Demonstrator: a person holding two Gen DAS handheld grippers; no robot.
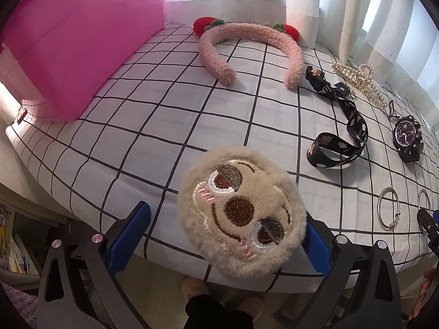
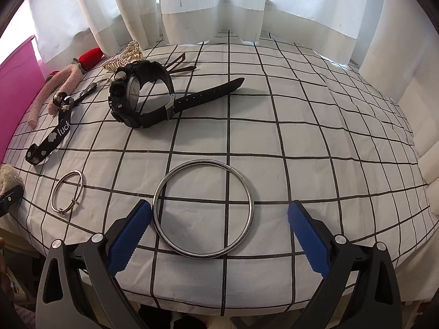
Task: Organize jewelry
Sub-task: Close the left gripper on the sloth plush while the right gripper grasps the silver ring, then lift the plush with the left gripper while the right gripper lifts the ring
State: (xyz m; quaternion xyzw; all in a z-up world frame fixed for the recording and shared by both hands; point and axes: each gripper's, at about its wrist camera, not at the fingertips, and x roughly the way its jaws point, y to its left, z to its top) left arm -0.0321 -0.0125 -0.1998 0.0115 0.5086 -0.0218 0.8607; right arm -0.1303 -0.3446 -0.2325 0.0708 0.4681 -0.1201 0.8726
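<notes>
Your left tool [image 1: 227, 235] has its blue pads spread wide, and the plush face [image 1: 241, 211] sits between them at the near edge of the worktop [image 1: 164, 104]. Its fur meets the right pad, while the left pad stands clear of it, so you have no grip on it yet. The pink box [image 1: 82, 41] stands far left, probably where the pieces are meant to go.

Your right tool [image 2: 219, 235] is just as wide open and holds nothing. The big ring [image 2: 202, 209] lies flat between its pads, its left rim just beside the left pad and well apart from the right one. Lying flat, it gives you only a thin rim to pinch, so the wide opening makes sense.

Left of that ring lies the small bangle [image 2: 67, 193]. Farther back are the watch [image 2: 142, 98] resting on its side, the strap [image 2: 52, 137], the pearl clip [image 2: 124, 54] and the headband [image 1: 247, 49], laid out apart so each can be taken singly.
</notes>
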